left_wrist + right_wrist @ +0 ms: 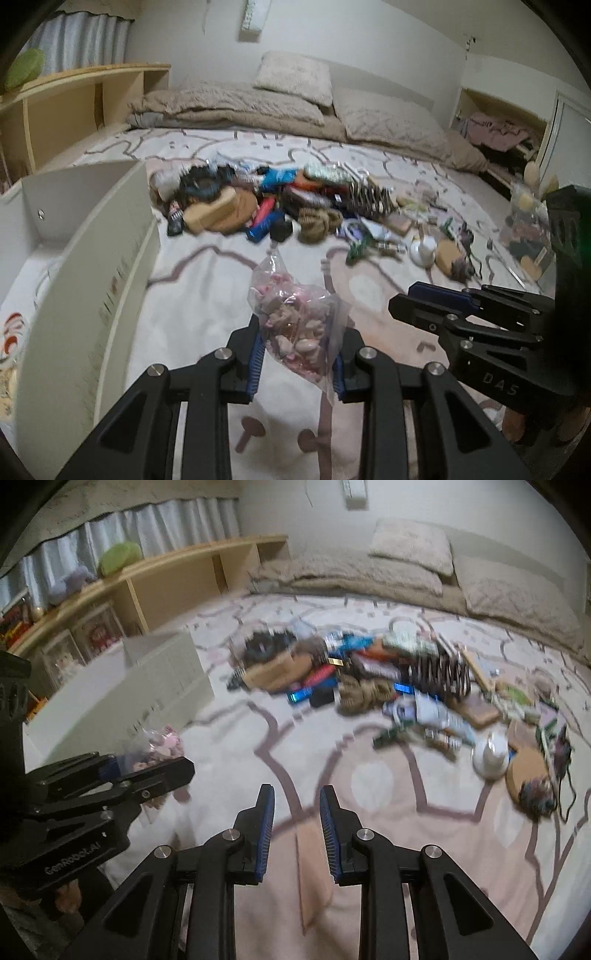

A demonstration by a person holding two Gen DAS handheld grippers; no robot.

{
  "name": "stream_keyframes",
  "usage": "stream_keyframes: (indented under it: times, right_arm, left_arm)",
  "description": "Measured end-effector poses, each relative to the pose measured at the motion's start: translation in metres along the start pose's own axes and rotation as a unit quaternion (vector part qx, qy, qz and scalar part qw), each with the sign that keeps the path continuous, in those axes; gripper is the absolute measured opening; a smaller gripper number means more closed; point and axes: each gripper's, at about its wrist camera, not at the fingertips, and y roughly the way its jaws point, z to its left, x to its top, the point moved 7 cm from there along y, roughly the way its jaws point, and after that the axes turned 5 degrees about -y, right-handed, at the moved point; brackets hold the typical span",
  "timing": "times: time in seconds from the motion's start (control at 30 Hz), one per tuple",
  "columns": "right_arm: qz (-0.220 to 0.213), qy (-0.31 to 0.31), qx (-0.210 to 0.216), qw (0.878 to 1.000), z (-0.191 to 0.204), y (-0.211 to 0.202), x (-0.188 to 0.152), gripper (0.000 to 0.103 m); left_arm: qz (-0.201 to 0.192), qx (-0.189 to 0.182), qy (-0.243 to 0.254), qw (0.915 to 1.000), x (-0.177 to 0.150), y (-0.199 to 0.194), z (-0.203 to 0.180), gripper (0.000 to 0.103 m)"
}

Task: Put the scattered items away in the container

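The left gripper (299, 354) points obliquely downward. Its jaws are clamped on a clear bag of pink pieces (295, 325), which sits between the blue pads and projects forward beyond the fingertips. The right gripper (296, 801) points obliquely downward alongside it. Its jaws stand narrowly apart, with nothing between the pads. In the left wrist view, the right gripper lies right of the left jaws, well apart.

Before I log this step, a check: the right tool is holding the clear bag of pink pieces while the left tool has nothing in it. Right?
Wrong side. The left tool is clamped on the clear bag of pink pieces, as the left wrist view shows. The right tool has nothing between its fingers, seen in the right wrist view.
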Motion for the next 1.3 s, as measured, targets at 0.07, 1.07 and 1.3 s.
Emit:
stream_keyframes:
  times: [0.07,1.07,1.3]
  right_arm:
    - [-0.007,-0.001,0.0,1.0,0.001,-0.001,0.008,0.021]
    - [0.108,0.004,-0.024,0.994,-0.009,0.055,-0.076,0.095]
    - [0.097,-0.016,-0.029,0.995,-0.004,0.068,-0.081,0.103]
  left_arm:
    - [-0.01,0.003,-0.003,0.9999,0.008,-0.005,0.004,0.03]
    - [0.005,0.002,0.0,1.0,-0.006,-0.006,0.005,0.03]
    - [0.006,0.003,-0.003,1.0,-0.008,-0.005,0.008,0.03]
